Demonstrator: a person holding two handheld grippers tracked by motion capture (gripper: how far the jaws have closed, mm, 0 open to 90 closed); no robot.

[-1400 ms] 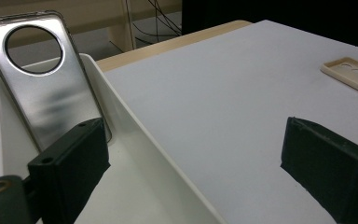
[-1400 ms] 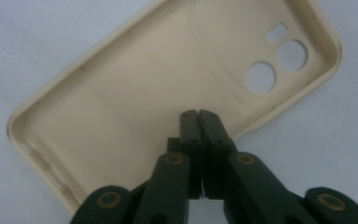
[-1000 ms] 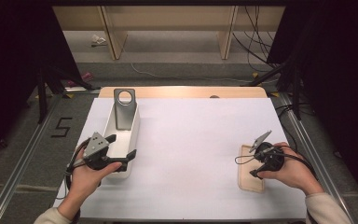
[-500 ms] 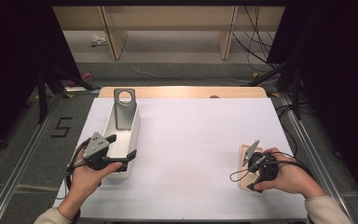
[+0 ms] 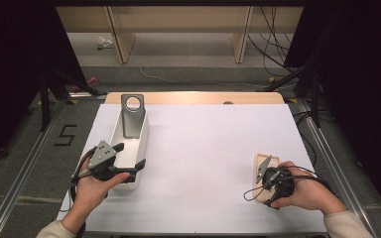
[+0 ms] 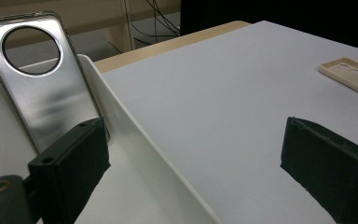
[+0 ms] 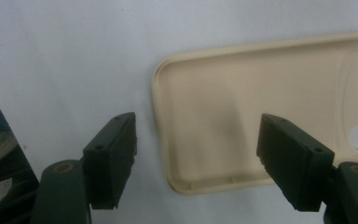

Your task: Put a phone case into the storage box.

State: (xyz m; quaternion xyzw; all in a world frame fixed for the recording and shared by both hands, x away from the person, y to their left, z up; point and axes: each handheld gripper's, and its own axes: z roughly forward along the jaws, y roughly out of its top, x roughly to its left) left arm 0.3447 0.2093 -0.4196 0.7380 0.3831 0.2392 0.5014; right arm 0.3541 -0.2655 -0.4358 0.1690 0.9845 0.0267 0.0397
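White table [image 5: 203, 148] bearing a long white tray [image 5: 141, 144] at its left side. Leaning upright against the far end of that tray, a silver phone case [image 5: 132, 116] with a round hole. Well to the right of the tray and nearer the person, a beige phone case [image 7: 242, 112] lying flat, hollow side up.

Left gripper [image 5: 129, 155] at the tray's near end, jaws wide, astride its right wall without pressing it. Right gripper [image 7: 200, 156] far right of the tray, poised above the beige case's end. Jaws wide, just now closing a little, case corner between them but not gripped.

Apparently lining up for the pick. Next: lower, centre over the case's rim, then close.
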